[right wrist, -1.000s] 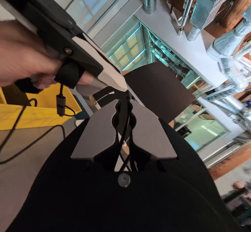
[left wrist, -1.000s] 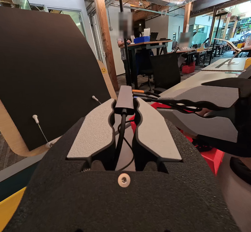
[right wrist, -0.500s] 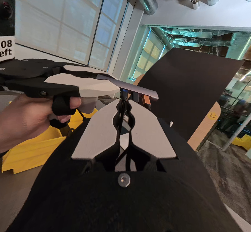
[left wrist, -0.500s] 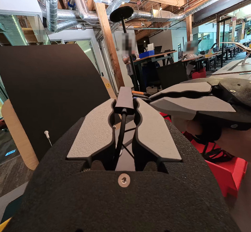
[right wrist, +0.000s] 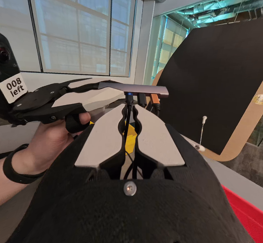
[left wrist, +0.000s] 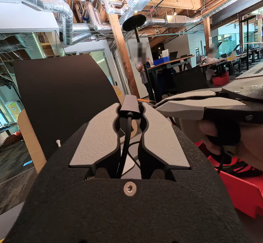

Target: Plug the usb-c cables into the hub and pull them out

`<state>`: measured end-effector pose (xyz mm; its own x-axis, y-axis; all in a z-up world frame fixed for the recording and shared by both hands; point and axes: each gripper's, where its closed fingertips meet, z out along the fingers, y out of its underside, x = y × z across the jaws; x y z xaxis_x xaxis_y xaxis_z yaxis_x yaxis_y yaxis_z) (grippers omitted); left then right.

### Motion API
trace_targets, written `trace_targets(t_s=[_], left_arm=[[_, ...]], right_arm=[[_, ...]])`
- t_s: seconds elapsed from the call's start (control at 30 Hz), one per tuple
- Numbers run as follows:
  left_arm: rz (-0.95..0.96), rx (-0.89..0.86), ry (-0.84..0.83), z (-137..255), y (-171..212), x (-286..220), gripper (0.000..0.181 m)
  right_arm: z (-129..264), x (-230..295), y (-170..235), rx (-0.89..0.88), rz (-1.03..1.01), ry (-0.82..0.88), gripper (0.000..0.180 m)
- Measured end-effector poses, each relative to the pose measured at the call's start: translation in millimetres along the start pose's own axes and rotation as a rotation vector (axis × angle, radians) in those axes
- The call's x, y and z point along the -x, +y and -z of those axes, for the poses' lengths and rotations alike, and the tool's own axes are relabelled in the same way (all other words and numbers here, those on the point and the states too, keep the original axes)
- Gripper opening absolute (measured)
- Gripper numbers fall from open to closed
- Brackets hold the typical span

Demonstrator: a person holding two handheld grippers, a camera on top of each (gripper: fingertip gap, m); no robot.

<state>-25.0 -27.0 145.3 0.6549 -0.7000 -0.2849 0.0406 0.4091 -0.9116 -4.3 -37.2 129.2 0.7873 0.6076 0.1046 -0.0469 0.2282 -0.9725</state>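
Note:
The dark grey hub [left wrist: 129, 106] is clamped end-on between the fingers of my left gripper [left wrist: 129, 105], and its own black cable hangs down between them. In the right wrist view the hub [right wrist: 133, 89] lies level, held from the left by the left gripper [right wrist: 111, 88]. Three plugs sit in its underside: blue [right wrist: 129, 97], black [right wrist: 142, 99] and orange [right wrist: 154, 99]. My right gripper [right wrist: 129, 106] is shut on the blue plug's black cable [right wrist: 128, 116] just below the plug. It reaches in from the right in the left wrist view [left wrist: 158, 106].
A black board with a wooden rim [right wrist: 213, 79] stands close behind the hub. A red bin [left wrist: 242, 190] is at the lower right, a yellow bin [right wrist: 130, 139] below the hub, both on a grey table [right wrist: 227, 176]. A white peg [right wrist: 204, 118] stands near the board. My two grippers' fingertips are within a few centimetres of each other.
Both grippers have risen and tilted up together with the hub. The right wrist view has rolled level, so the hub's three plugs now show. Both grips are unchanged.

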Motion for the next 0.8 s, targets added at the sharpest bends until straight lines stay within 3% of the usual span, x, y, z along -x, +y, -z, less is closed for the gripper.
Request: trace_targets(t_s=[0.3,0.57,0.63,0.8], left_arm=[[-0.036,-0.023,-0.016,2.1,-4.5,0.5,0.024],[0.118,-0.048,-0.004,8.3,-11.8,18.4,0.024],[0.148,-0.054,-0.024,11.7,-13.0,30.3,0.024],[0.134,-0.075,-0.115,23.7,-18.2,60.5,0.024]], right_arm=[[2.1,1.7,-7.2,-0.051,0.008,-0.035,0.008],[43.2,-2.8,-74.0,-0.352,0.146,-0.005,0.015],[44.4,5.4,-76.0,-0.314,0.131,-0.082,0.012],[15.3,46.5,-15.1,0.109,-0.148,-0.378,0.014]])
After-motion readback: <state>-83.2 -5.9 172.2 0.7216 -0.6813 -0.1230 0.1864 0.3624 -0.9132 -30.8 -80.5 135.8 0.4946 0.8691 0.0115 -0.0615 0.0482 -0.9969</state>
